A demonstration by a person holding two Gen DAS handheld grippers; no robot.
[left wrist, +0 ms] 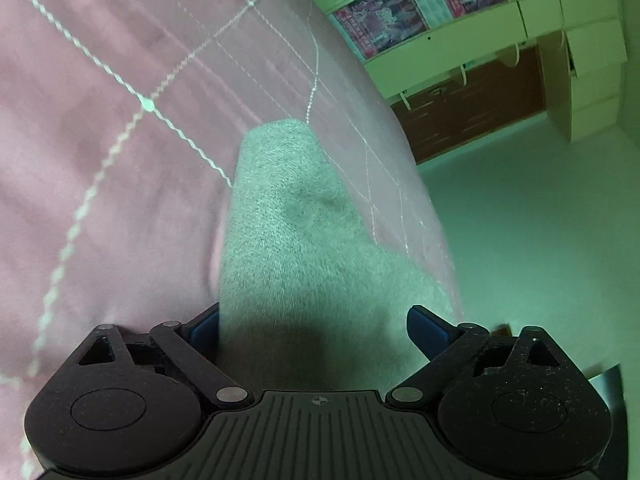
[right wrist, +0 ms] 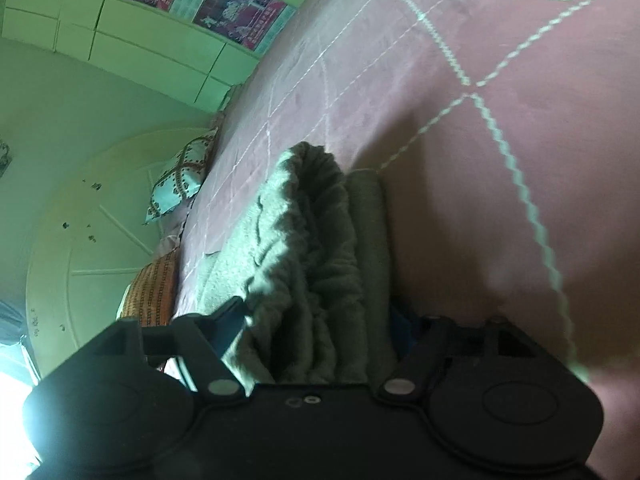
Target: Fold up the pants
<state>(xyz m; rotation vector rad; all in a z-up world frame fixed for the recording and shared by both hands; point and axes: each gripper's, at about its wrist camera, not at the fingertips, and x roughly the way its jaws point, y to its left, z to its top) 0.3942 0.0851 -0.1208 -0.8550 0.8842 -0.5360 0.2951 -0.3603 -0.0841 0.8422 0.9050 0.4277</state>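
Left gripper point(left wrist: 316, 332): blue-padded fingers point(left wrist: 426, 330) spread wide, grey fleecy pants point(left wrist: 288, 220) running up between them; left pad touching the cloth, right pad apart from it, so not clamped. From there, a long grey tongue of cloth narrowing to a rounded end on the pink bedspread point(left wrist: 100, 160). Bedspread stitched with pale zigzag lines in a grid; its edge curving down the right side of the view, just beside the cloth. Beyond that edge, open pale floor point(left wrist: 540, 248), then a brown cabinet front point(left wrist: 480, 108) and light wall panels with posters point(left wrist: 420, 8). To the left of the cloth, wide bare bedspread.

Right gripper point(right wrist: 316, 332): fingers apart around a thick bunch of gathered pants point(right wrist: 316, 240), ribbed waistband folds stacked between them; whether pinched or only straddled, cannot tell. Bunch lying on the pink bedspread point(right wrist: 480, 140), near its left edge. Past that edge, patterned pillows point(right wrist: 180, 176) and a pale rounded headboard point(right wrist: 88, 232). To the right, broad open bedspread.
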